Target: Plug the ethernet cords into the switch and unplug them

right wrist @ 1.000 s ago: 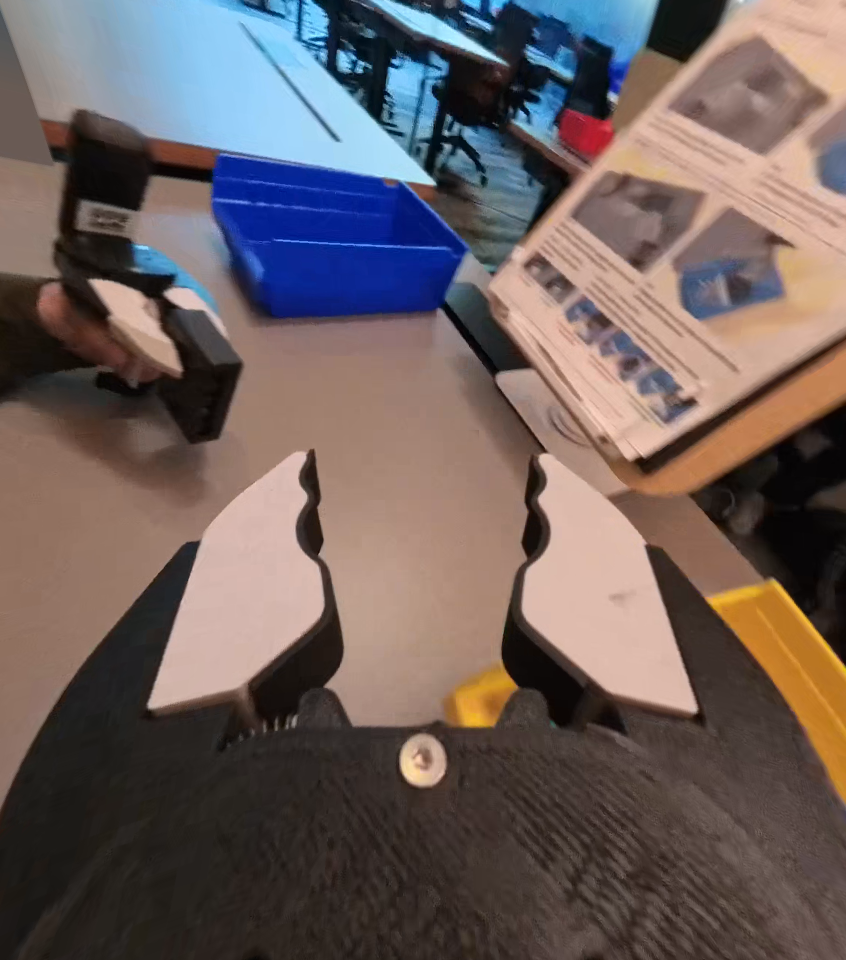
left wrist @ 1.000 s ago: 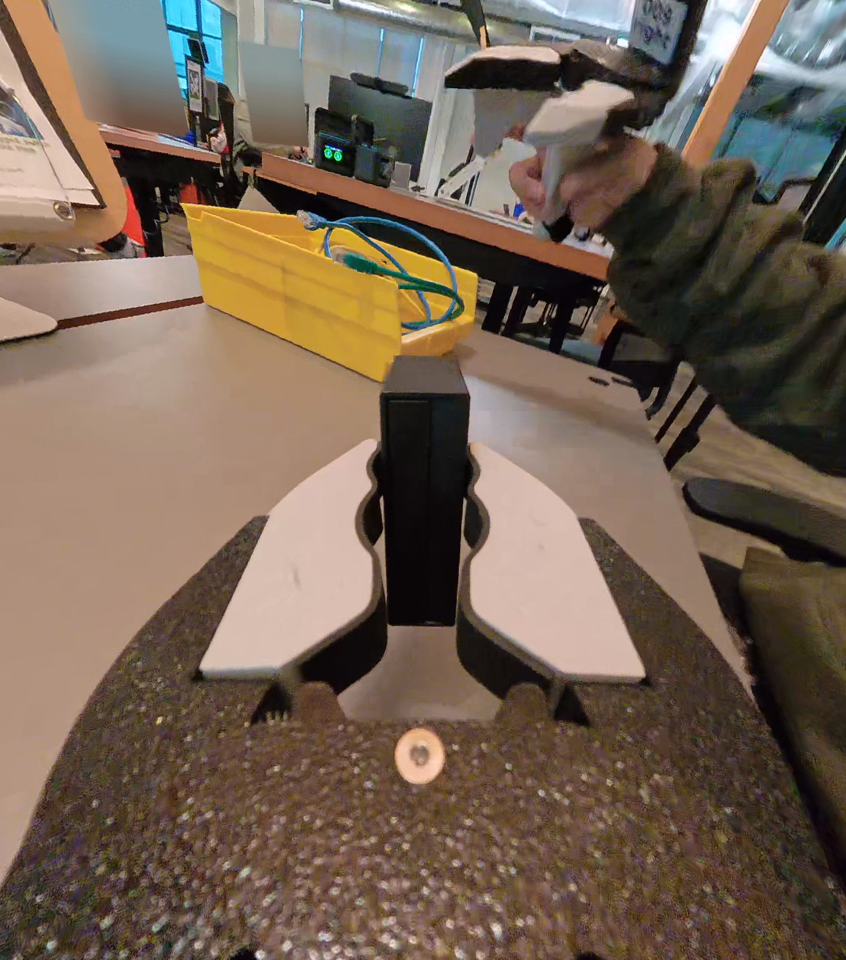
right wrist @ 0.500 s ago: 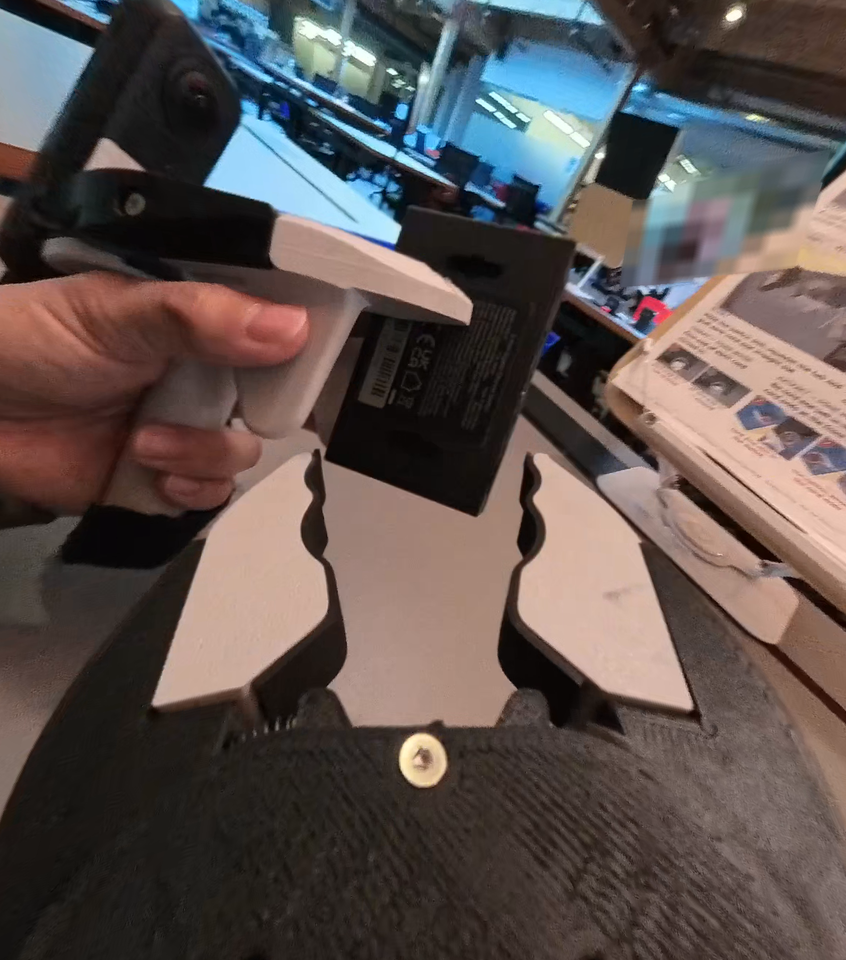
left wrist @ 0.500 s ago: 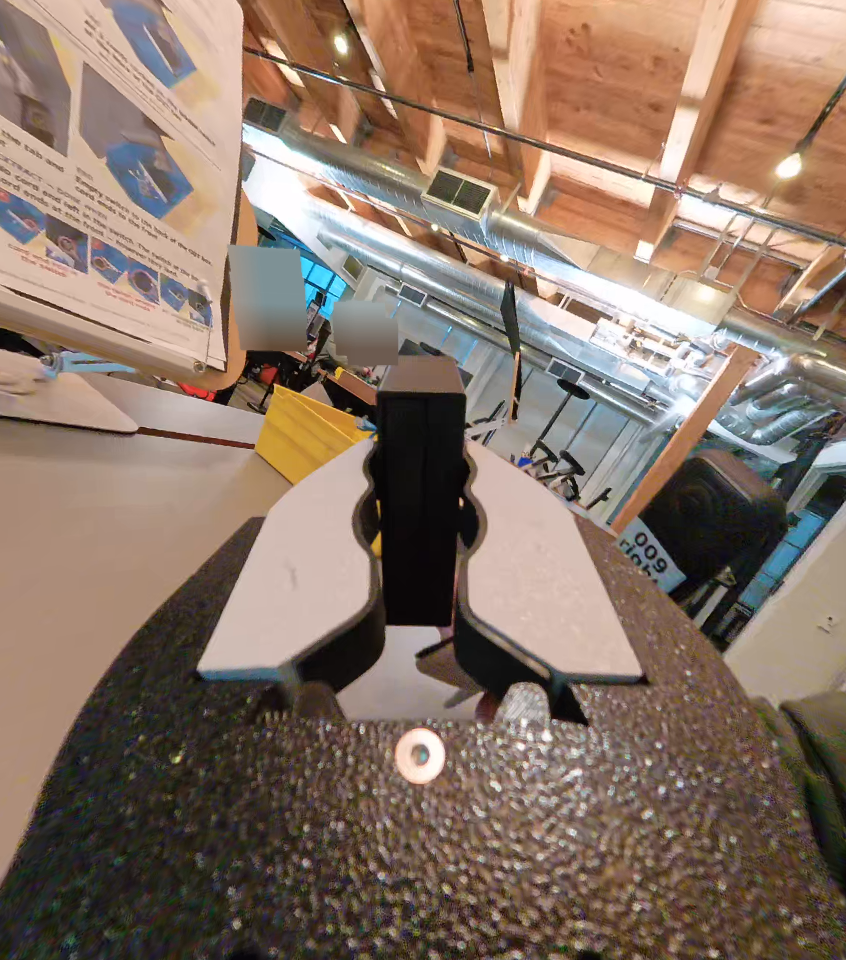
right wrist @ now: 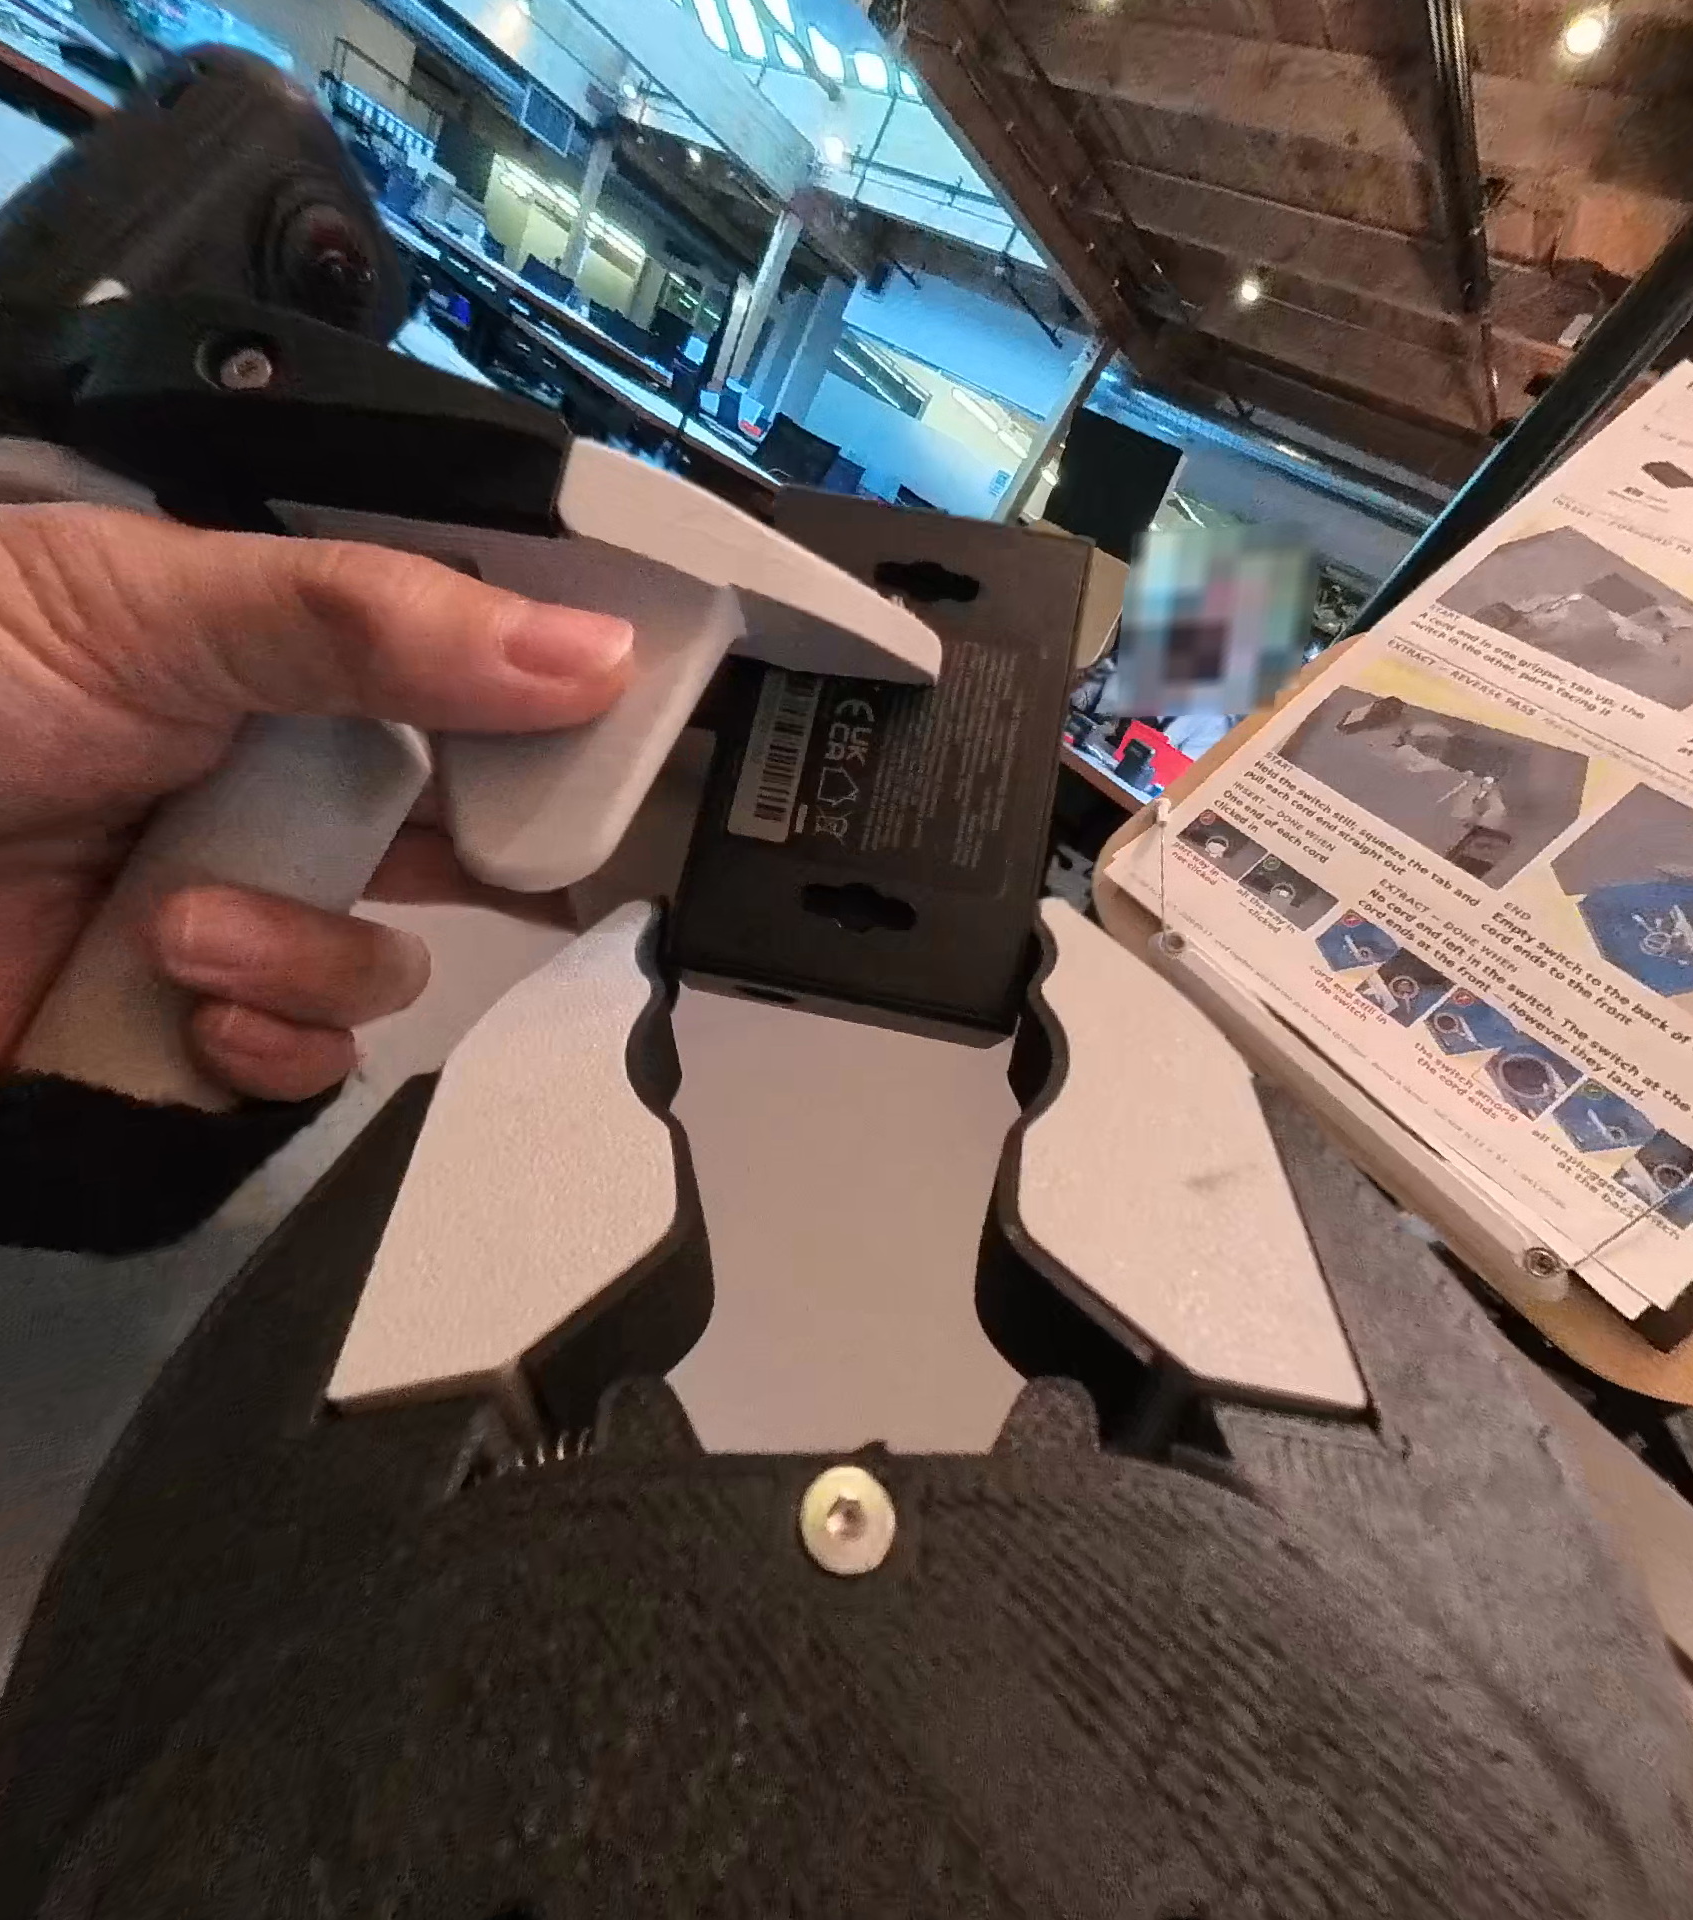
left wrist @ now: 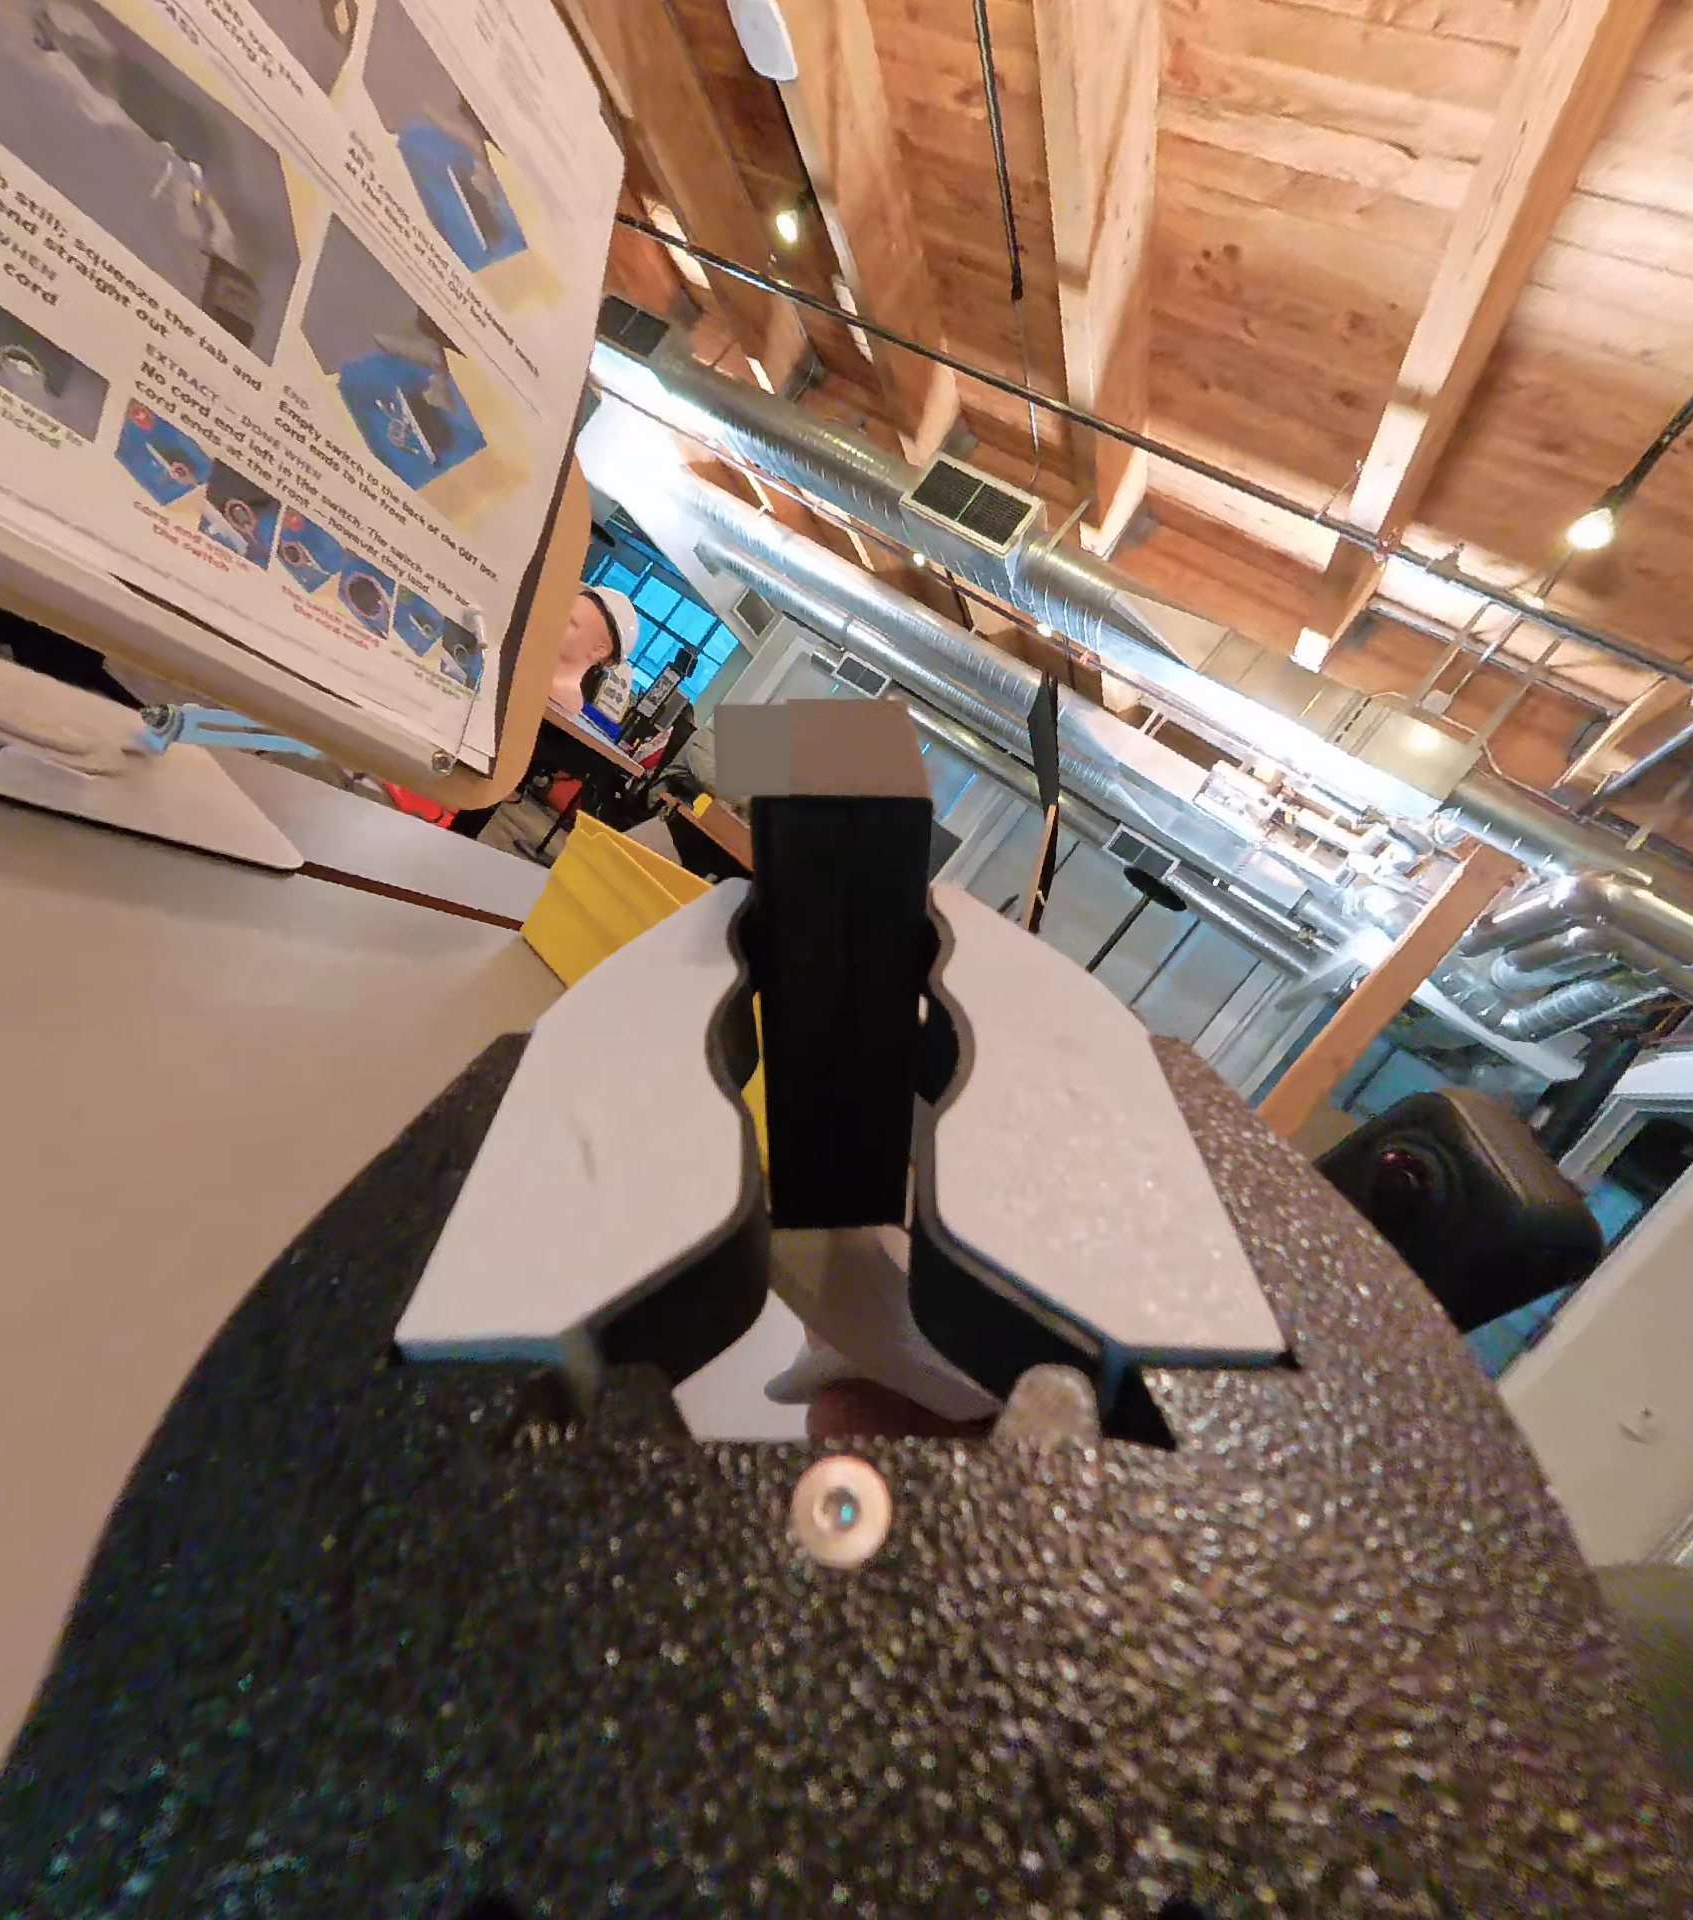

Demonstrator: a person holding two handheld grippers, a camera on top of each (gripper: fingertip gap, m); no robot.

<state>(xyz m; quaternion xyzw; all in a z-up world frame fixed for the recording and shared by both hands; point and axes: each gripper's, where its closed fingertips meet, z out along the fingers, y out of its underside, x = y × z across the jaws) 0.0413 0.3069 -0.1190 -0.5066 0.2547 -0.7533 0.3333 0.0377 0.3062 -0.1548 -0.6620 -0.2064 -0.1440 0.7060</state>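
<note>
Left gripper (left wrist: 840, 940) clenched on black switch (left wrist: 840, 1023), lifted off the grey table (left wrist: 146, 1091). Right gripper (right wrist: 847, 961) spread wide (switch's lower corners between its fingertips, contact unclear).

You are in a big open workshop-like office: exposed wooden ceiling beams (left wrist: 1226, 312), silver metal air ducts (left wrist: 925, 623), long rows of desks (right wrist: 551, 312), and a printed instruction sheet (right wrist: 1548, 883) on a board beside your grey worktop (left wrist: 94, 1091).

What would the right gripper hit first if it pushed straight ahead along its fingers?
Most likely the black switch: its lower edge already sits between the open right gripper fingertips, held by the left gripper. Exact depth is unclear.
</note>
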